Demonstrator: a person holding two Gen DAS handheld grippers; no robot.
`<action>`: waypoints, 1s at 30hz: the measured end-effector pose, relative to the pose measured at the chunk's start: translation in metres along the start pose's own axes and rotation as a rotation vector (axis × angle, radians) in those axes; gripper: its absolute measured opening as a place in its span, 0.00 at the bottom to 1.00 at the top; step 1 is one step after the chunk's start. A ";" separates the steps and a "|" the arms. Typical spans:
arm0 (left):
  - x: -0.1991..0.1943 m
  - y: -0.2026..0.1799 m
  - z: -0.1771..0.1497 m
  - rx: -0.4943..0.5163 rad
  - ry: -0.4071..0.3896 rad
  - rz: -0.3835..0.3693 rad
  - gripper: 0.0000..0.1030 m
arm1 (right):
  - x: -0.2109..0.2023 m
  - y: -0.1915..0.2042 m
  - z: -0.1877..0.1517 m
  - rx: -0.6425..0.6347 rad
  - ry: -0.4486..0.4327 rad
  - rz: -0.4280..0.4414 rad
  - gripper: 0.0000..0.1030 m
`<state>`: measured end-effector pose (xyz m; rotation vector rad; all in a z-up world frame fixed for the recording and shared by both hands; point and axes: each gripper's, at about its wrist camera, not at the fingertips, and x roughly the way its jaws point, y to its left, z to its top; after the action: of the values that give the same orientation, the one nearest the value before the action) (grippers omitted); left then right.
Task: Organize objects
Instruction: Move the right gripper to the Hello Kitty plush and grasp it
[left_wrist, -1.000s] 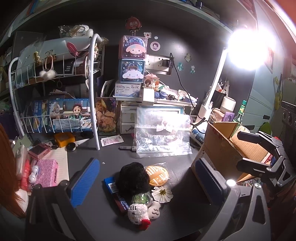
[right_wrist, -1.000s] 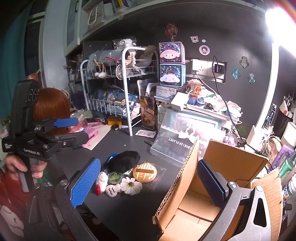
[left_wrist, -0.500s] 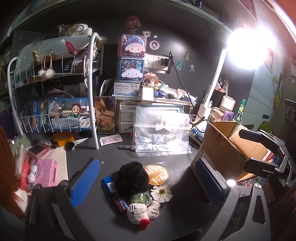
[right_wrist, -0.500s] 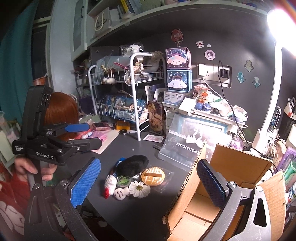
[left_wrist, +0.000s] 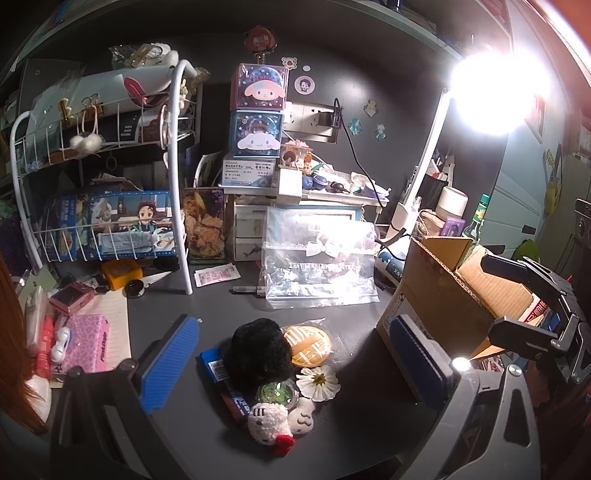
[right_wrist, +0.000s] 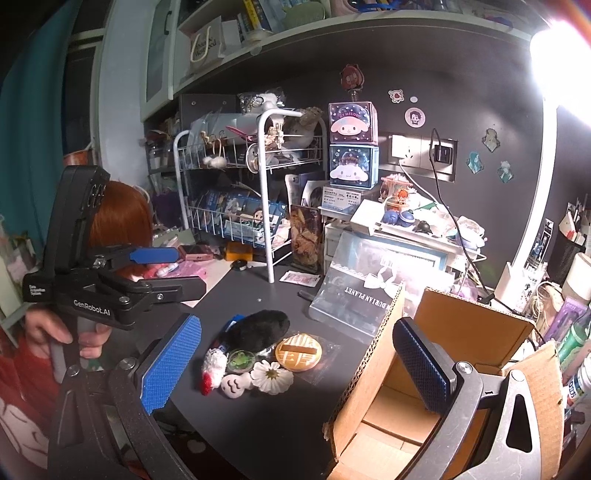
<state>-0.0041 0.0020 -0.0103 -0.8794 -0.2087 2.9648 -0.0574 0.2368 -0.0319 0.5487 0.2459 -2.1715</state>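
A cluster of small items lies on the dark desk: a black fuzzy pouch (left_wrist: 256, 350), an orange round badge in a clear bag (left_wrist: 307, 345), a white flower (left_wrist: 318, 382), a green round case (left_wrist: 276, 392), a white plush with a red bow (left_wrist: 266, 424) and a blue flat box (left_wrist: 221, 384). My left gripper (left_wrist: 291, 363) is open and empty above them. An open cardboard box (right_wrist: 436, 376) stands to the right. My right gripper (right_wrist: 295, 365) is open and empty, its right finger over the box. The cluster also shows in the right wrist view, around the pouch (right_wrist: 258, 330).
A white wire rack (left_wrist: 110, 192) stands at the back left, stacked character boxes (left_wrist: 258, 118) behind. A clear bag (left_wrist: 319, 266) leans mid-desk. A pink case (left_wrist: 86, 341) and a notepad lie left. A bright lamp (left_wrist: 484, 96) glares at right. Bottles (right_wrist: 572, 343) stand beyond the box.
The right gripper's view has drifted left and back a little, so the box sits further right. The left gripper has barely moved. Both stay open.
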 end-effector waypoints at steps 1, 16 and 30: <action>0.000 0.000 0.000 0.000 0.000 0.000 0.99 | -0.001 0.000 -0.001 -0.001 -0.002 -0.002 1.00; 0.002 0.025 -0.004 0.013 0.009 0.041 0.99 | 0.002 0.065 0.000 -0.190 -0.045 -0.071 0.96; 0.043 0.103 -0.049 0.005 0.133 -0.007 0.99 | 0.138 0.110 -0.085 0.031 0.243 0.191 0.50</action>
<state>-0.0134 -0.0908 -0.0891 -1.0682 -0.1986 2.8845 -0.0186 0.1033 -0.1696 0.8215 0.2787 -1.9268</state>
